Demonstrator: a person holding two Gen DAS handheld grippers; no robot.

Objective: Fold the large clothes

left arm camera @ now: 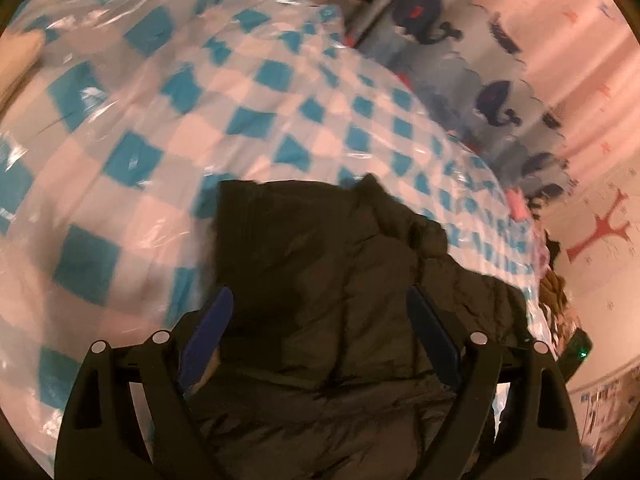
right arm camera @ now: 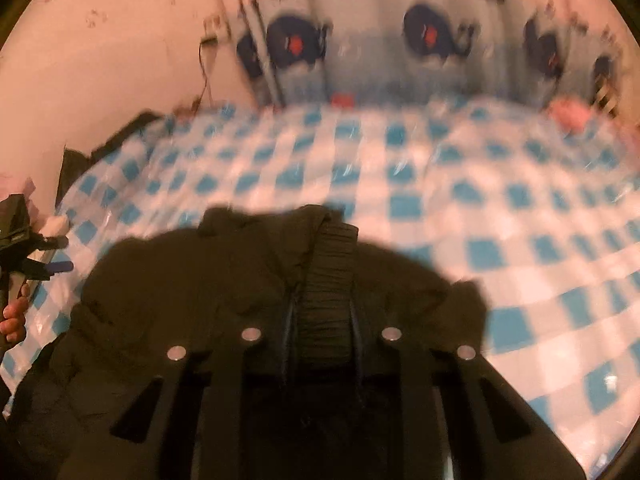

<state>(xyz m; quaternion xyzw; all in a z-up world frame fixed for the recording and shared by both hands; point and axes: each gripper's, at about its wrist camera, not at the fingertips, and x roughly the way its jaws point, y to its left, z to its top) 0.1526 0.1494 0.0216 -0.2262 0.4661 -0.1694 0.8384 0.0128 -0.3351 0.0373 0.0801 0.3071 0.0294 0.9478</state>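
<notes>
Both fisheye views are dim and warm, with a pinkish-orange cast and no visible light source. Black vignette rings the circular frames, and straight lines bow near the edges. Motion blur smears both, more strongly in the right wrist view. White glare streaks glint off the clear plastic over the blue checked cover [left arm camera: 168, 92]. The dark jacket [right arm camera: 224, 280] reads almost black, its folds lost in shadow. The whale-print curtain [right arm camera: 400, 52] is soft and smeared.
</notes>
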